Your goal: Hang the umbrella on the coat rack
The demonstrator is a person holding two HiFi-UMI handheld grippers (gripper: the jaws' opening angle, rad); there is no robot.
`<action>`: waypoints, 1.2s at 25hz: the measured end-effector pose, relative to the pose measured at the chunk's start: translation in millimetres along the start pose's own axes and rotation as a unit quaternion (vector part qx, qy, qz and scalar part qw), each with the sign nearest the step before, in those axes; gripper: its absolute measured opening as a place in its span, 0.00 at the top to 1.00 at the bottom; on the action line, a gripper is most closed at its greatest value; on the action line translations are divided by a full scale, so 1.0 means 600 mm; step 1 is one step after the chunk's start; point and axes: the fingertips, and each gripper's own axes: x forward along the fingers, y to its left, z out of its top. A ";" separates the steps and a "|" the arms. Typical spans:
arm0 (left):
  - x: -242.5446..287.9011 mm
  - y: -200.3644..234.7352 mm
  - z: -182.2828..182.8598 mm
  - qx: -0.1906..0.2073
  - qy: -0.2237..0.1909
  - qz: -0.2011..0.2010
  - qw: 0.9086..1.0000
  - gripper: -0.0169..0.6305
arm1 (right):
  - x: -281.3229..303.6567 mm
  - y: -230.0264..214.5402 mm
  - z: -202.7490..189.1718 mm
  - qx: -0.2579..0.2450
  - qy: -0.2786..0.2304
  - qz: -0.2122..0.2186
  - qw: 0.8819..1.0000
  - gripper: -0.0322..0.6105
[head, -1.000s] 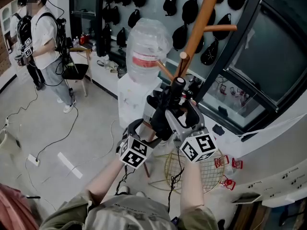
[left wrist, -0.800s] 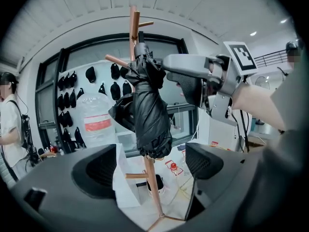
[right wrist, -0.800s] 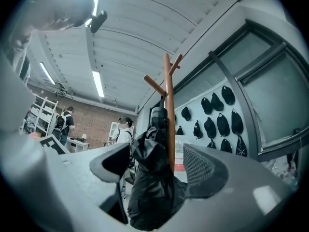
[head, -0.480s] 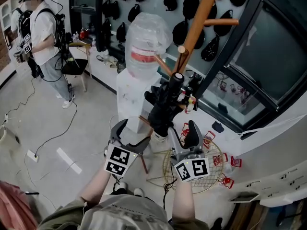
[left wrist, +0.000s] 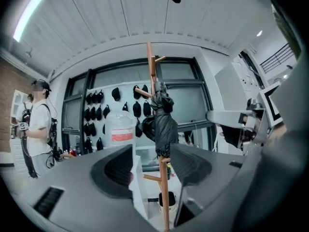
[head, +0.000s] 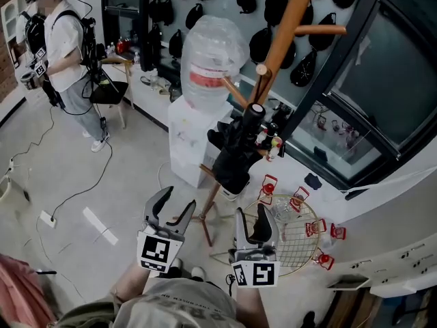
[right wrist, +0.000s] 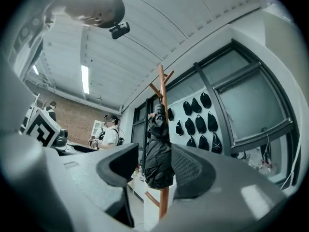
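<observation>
Open air on the near side of the coat rack (head: 289, 19) and its umbrella (head: 235, 152). Blocked just left by the water dispenser (head: 210, 63), behind by the window frame (head: 326, 80). Wire basket (head: 300, 244) low at right.

The head camera is looking steeply down at the nearby coat rack (head: 287, 20). Both gripper cameras are facing the rack from lower down, side by side, and all three views are sharing the hanging umbrella (head: 235, 154).

Grey left gripper (head: 179, 199), grey right gripper (head: 254, 215)
</observation>
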 end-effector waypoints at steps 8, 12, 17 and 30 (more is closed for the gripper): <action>-0.017 0.029 0.044 -0.012 -0.072 0.060 0.996 0.93 | -0.007 -0.007 0.015 -0.022 -0.018 -0.032 0.999 0.95; -0.017 0.031 0.055 -0.022 -0.082 0.061 0.994 0.96 | -0.004 -0.002 0.021 -0.026 -0.019 -0.033 0.999 0.95; -0.016 0.024 0.070 -0.029 -0.096 0.054 0.993 0.96 | 0.003 0.004 0.037 -0.043 -0.028 -0.036 0.998 0.95; -0.009 0.017 0.085 -0.029 -0.107 0.049 0.993 0.96 | 0.017 0.014 0.052 -0.094 -0.026 -0.037 0.995 0.95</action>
